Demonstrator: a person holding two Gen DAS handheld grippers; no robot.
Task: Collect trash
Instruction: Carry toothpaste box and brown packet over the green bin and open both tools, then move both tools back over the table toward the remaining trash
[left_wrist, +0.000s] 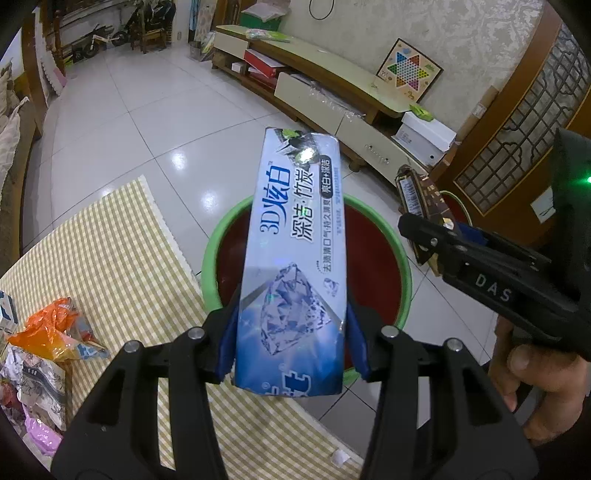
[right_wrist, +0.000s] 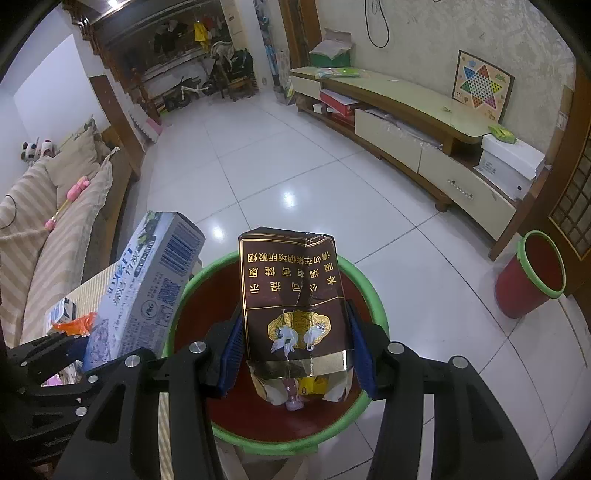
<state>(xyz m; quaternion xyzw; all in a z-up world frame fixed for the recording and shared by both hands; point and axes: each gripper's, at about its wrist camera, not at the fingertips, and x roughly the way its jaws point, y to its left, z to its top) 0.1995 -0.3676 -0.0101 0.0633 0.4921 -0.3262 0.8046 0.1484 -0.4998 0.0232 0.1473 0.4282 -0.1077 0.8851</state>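
Observation:
My left gripper (left_wrist: 291, 339) is shut on the lower end of a blue and white toothpaste box (left_wrist: 295, 236). It holds the box upright over a red bin with a green rim (left_wrist: 218, 236) on the floor beside the table. My right gripper (right_wrist: 295, 350) is shut on a torn brown cigarette pack (right_wrist: 291, 291) above the same bin (right_wrist: 373, 295). In the left wrist view the right gripper (left_wrist: 424, 229) and its pack (left_wrist: 413, 195) hang at the bin's right side. The toothpaste box (right_wrist: 147, 288) and left gripper (right_wrist: 88, 347) appear on the left of the right wrist view. Small scraps (right_wrist: 295, 402) lie in the bin.
A table with a yellow checked cloth (left_wrist: 122, 258) holds a pile of wrappers (left_wrist: 48, 332) at its left. A second red bin (right_wrist: 532, 277) stands by the wooden door. A low TV cabinet (left_wrist: 332, 88) lines the far wall, and a sofa (right_wrist: 55, 229) stands at the left.

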